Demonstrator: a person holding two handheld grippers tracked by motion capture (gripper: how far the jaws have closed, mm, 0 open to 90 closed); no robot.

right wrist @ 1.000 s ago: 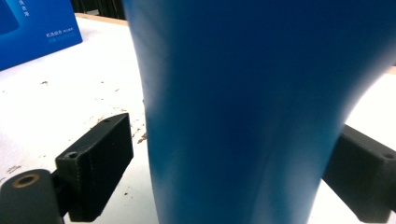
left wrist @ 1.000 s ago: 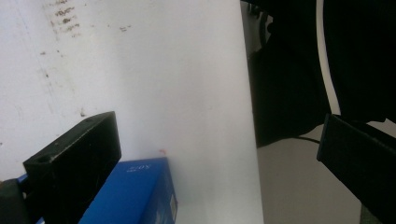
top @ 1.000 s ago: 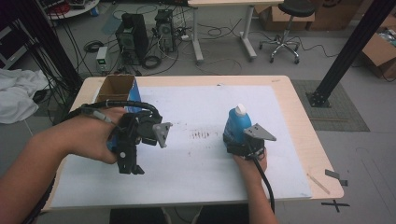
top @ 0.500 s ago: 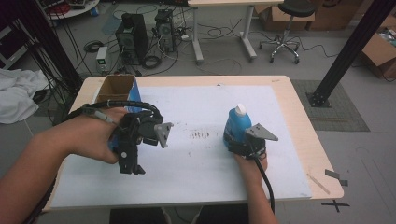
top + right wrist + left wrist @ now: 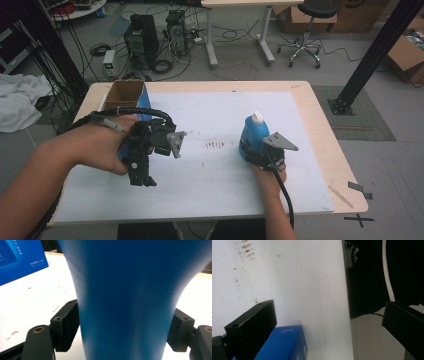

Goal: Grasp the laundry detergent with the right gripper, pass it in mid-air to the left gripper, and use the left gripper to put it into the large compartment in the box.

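Observation:
A blue bottle [image 5: 251, 134] with a white cap stands upright on the white sheet, right of centre. My right gripper [image 5: 256, 153] reaches it from the near side. Its jaws have just been closing, and in the right gripper view both pads [image 5: 67, 322] lie against the sides of the bottle [image 5: 125, 290]. My left gripper [image 5: 141, 172] is held above the left part of the sheet, turned on its side, with the jaws wide open [image 5: 328, 312] and nothing gripped. A printed blue box corner [image 5: 284, 342] shows low beside its left jaw.
An open cardboard box with a blue side [image 5: 125, 95] stands at the table's back left corner. Brown smudges [image 5: 215, 145] mark the white sheet [image 5: 210, 185] between the two grippers. Computers, cables, a stool and a black post stand on the floor beyond.

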